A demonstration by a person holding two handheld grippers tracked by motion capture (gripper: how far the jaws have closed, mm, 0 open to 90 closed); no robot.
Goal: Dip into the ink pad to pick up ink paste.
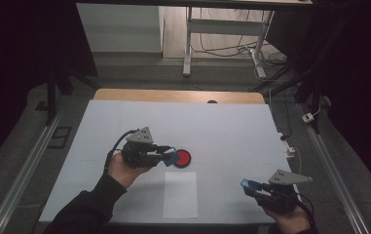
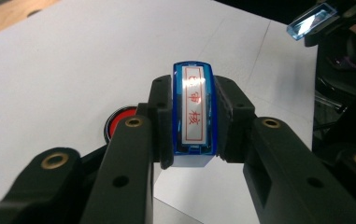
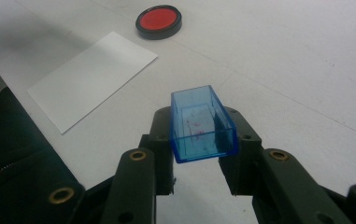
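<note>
I read every place off the wide white table sheet [image 1: 124, 122]. Near its front edge lies the blank white paper slip [image 1: 180, 194]; just beyond it sits the round red ink pad [image 1: 183, 158]. My left gripper [image 1: 172, 157] pinches the blue stamp [image 2: 193, 109] beside that pad, and I judge a tilted dab could ink it unevenly. My right gripper [image 1: 247, 185] pinches the clear blue cap [image 3: 202, 123] at the front right corner, where it might slip.

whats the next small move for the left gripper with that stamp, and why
Probably lower the left gripper so the stamp presses onto the red ink pad. The stamp is clamped between its jaws right beside the pad, its blue cap is already off and held in the right gripper, and the white paper in front of the pad looks unmarked, so inking likely comes first.
</note>
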